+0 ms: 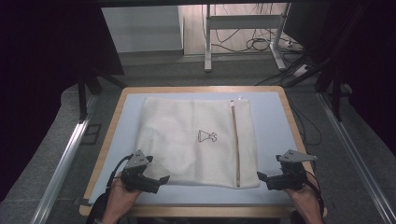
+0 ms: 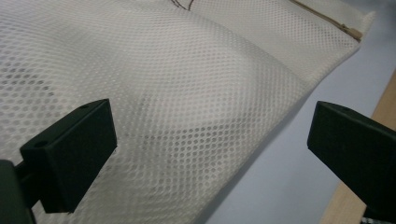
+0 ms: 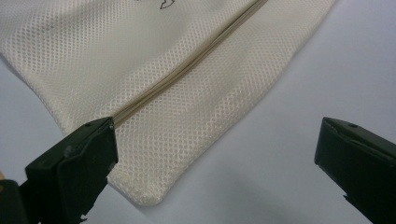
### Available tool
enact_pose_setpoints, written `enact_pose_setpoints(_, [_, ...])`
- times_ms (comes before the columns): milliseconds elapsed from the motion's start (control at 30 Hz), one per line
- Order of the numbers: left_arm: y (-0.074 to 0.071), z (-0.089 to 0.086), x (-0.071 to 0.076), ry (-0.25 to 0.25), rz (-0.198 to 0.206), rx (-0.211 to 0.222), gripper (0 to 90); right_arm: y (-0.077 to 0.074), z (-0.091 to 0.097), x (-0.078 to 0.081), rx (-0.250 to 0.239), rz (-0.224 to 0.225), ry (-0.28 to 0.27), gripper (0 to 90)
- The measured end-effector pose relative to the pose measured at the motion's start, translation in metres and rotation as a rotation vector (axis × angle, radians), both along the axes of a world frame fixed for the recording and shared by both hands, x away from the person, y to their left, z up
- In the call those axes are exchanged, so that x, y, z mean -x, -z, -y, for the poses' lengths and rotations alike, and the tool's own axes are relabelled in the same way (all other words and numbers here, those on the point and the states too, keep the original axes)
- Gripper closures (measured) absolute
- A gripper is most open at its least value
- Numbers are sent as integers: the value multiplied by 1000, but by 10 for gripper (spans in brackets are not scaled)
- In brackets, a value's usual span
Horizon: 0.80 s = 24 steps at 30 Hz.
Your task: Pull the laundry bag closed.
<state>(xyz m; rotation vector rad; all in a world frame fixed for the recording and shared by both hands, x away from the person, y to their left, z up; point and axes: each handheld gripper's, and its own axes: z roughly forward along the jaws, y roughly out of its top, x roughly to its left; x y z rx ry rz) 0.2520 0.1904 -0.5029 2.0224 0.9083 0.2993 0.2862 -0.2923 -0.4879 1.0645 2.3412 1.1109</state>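
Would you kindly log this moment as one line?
mesh bag: flat on table | left gripper: open, near corner | right gripper: open, near corner

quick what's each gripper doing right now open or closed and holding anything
Left hand-held gripper: open, empty, at the mesh bag's near left edge.
Right hand-held gripper: open, empty, by the bag's near right corner.

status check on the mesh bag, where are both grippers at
Left gripper open at the mesh bag's near left corner. Right gripper open at its near right corner, holding nothing. Bag flat on the blue mat, zipper closed. Nothing in the way.
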Motion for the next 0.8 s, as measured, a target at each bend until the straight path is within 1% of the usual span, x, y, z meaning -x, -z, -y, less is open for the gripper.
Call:
enact_pose_setpoints(100, [-1, 1, 0, 12, -1, 19, 16, 1, -1, 0, 10, -6, -3, 0])
enact_pose_setpoints(200, [-4, 2, 0, 23, 9, 35, 28, 1, -3, 0, 19, -1, -6, 0])
enact_pose_setpoints(333, [-5, 5, 0, 38, 19, 26, 62, 1, -2, 0, 20, 0, -3, 0])
enact_pose_setpoints(400, [-6, 8, 1, 49, 31, 11, 83, 1, -3, 0, 23, -1, -3, 0])
enact_pose_setpoints(467, [-7, 9, 1, 52, 35, 11, 95, 1, -3, 0, 28, 0, -4, 0])
enact_pose_setpoints(500, [-8, 10, 1, 61, 45, 12, 120, 1, -3, 1, 35, 11, -4, 0])
enact_pose_setpoints(533, [-8, 10, 1, 61, 45, 12, 132, 1, -3, 1, 35, 11, -4, 0])
enact_pose_setpoints(567, [-9, 11, 0, 74, 45, 18, 162, 0, -4, 2, 38, 21, -4, 0])
enact_pose_setpoints(600, [-9, 11, 0, 74, 45, 18, 180, 0, -4, 2, 38, 23, -4, 0])
enact_pose_setpoints(633, [-11, 12, 0, 91, 43, 36, 196, 0, -4, 2, 39, 23, -4, 0])
enact_pose_setpoints(667, [-11, 12, 0, 91, 43, 36, 216, 0, -4, 2, 39, 23, -4, 0])
enact_pose_setpoints(700, [-12, 13, -1, 106, 41, 49, 232, 0, -4, 1, 39, 22, -3, 0])
enact_pose_setpoints(800, [-13, 14, -1, 116, 42, 59, 270, 0, -4, 1, 44, 25, -2, 0])
